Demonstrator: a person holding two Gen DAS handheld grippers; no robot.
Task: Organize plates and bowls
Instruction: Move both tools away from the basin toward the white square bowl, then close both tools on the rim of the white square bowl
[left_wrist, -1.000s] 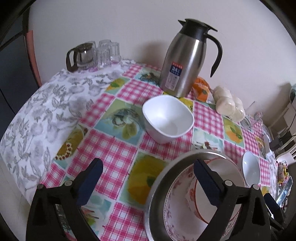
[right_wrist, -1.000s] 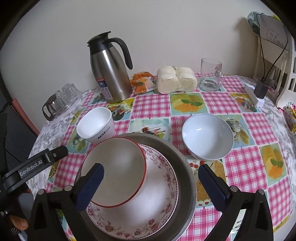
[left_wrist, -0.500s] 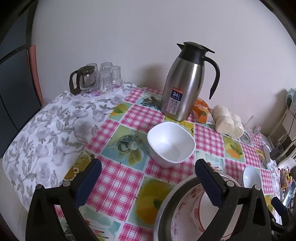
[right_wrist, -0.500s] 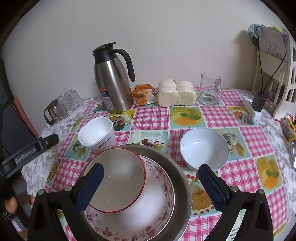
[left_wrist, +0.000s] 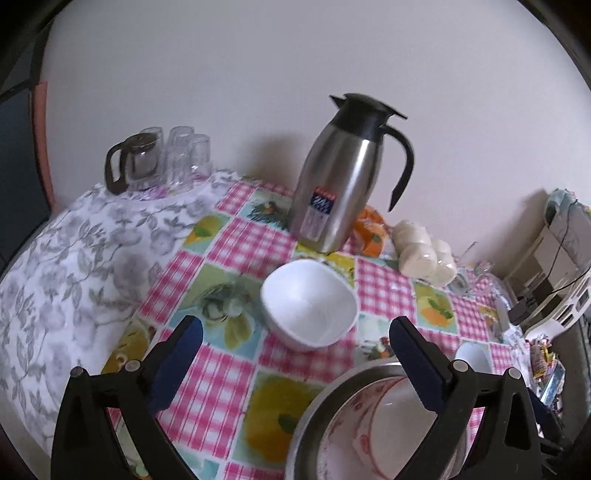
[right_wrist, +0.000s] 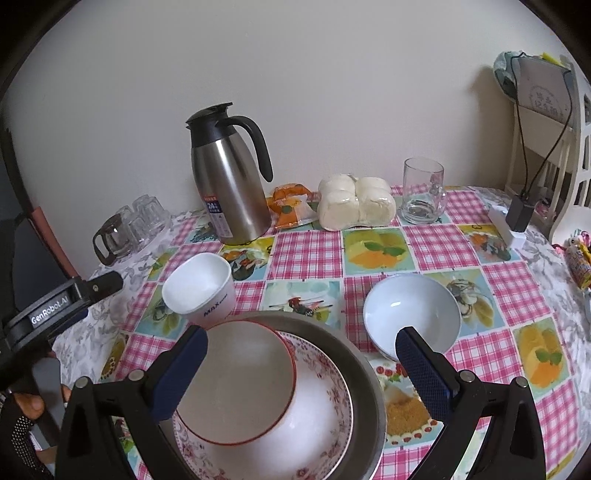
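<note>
The metal basin (right_wrist: 365, 373) stands at the near edge of the surface (right_wrist: 306, 254) and holds a floral plate (right_wrist: 325, 417) with a red-rimmed bowl (right_wrist: 240, 376) inside it. Behind the basin is a white cup (right_wrist: 201, 291) — to its right a pale bowl (right_wrist: 412, 314). The left gripper (left_wrist: 295, 354) and the right gripper (right_wrist: 299, 363) both hover with jaws wide apart, holding nothing.

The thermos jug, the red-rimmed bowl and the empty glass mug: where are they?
Thermos jug (right_wrist: 229, 192), right wrist view, steel body.
Red-rimmed bowl (right_wrist: 240, 380), right wrist view, inside bottom.
Glass mug (right_wrist: 421, 192), right wrist view, side wall.
</note>
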